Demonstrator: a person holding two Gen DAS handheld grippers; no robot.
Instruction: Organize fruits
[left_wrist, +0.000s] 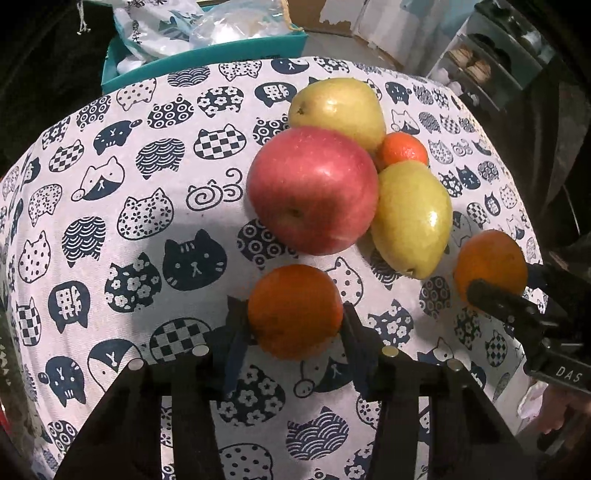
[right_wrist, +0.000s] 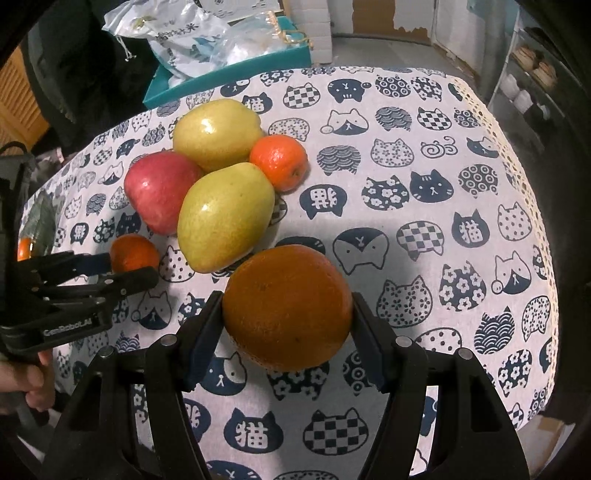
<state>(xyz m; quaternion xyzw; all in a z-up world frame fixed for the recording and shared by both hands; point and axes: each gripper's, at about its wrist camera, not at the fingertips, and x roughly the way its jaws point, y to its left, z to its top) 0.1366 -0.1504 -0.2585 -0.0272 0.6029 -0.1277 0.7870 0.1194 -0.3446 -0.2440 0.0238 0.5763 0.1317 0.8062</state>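
Note:
A red apple (left_wrist: 313, 190), two yellow-green pears (left_wrist: 338, 110) (left_wrist: 412, 218) and a small tangerine (left_wrist: 402, 149) sit bunched together on the cat-print tablecloth (left_wrist: 129, 192). My left gripper (left_wrist: 293, 317) is shut on a small orange (left_wrist: 294, 310) just in front of the apple. My right gripper (right_wrist: 288, 310) is shut on a larger orange (right_wrist: 287, 308) in front of the near pear (right_wrist: 225, 216). The right gripper also shows in the left wrist view (left_wrist: 495, 284), and the left gripper shows in the right wrist view (right_wrist: 129, 264).
A teal box (left_wrist: 207, 55) stuffed with plastic bags stands behind the table's far edge. A shelf unit (left_wrist: 491, 62) stands at the far right. The table's lace-trimmed right edge (right_wrist: 517, 177) drops off to the floor.

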